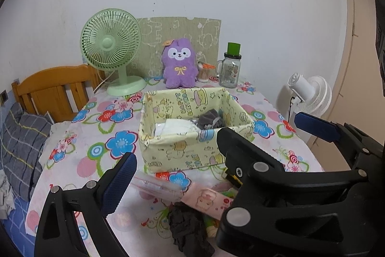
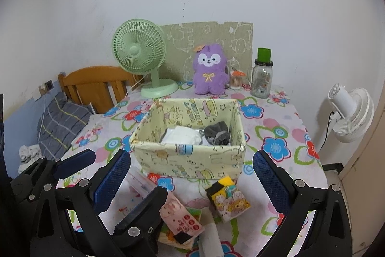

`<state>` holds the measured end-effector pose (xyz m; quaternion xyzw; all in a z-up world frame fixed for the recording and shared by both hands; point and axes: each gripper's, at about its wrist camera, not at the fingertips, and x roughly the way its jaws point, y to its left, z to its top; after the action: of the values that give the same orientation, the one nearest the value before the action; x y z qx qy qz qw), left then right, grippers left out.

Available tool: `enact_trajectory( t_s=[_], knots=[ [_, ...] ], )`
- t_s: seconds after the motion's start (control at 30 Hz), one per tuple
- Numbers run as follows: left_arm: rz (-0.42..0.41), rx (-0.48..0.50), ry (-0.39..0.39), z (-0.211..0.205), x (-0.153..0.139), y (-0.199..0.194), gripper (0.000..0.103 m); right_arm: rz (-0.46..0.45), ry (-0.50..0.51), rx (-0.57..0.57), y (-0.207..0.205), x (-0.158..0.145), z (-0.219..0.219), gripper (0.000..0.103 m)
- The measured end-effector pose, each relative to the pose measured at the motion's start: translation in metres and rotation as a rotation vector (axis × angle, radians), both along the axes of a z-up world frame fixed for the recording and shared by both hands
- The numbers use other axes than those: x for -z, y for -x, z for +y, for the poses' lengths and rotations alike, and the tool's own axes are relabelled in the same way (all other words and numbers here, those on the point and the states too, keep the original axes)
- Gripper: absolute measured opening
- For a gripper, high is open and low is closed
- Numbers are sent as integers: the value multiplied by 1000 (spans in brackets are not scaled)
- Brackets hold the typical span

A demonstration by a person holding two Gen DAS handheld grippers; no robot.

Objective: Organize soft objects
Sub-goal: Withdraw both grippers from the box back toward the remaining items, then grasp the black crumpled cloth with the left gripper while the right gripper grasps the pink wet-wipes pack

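Left gripper (image 2: pixel 115 175): fingers spreading apart, holding nothing.
Right gripper (image 2: pixel 190 182): fingers gaping wide, empty.
Fabric bin (image 2: pixel 190 155): sitting at 12 o'clock, holding white cloth (image 2: pixel 180 135) and grey sock (image 2: pixel 216 134).
Dark sock (image 1: pixel 187 228): lying on the tablecloth (image 1: pixel 96 127), 6 o'clock of the bin.

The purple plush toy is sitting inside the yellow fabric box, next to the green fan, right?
Not quite. The purple plush toy stands on the table behind the yellow fabric box, not inside it. It is next to the green fan. The right wrist view shows this.
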<state>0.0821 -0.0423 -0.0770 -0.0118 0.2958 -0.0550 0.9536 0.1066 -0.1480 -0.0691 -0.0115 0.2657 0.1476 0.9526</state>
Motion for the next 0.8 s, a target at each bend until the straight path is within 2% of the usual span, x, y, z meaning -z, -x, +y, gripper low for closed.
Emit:
enact_trajectory(
  t_s=[0.5, 0.8],
  knots=[
    [56, 4, -2, 0, 31, 7, 97, 59, 7, -24, 5, 36, 0, 100],
    [122, -19, -3, 7, 58, 9, 91, 104, 9, -32, 7, 61, 3, 99]
  ],
)
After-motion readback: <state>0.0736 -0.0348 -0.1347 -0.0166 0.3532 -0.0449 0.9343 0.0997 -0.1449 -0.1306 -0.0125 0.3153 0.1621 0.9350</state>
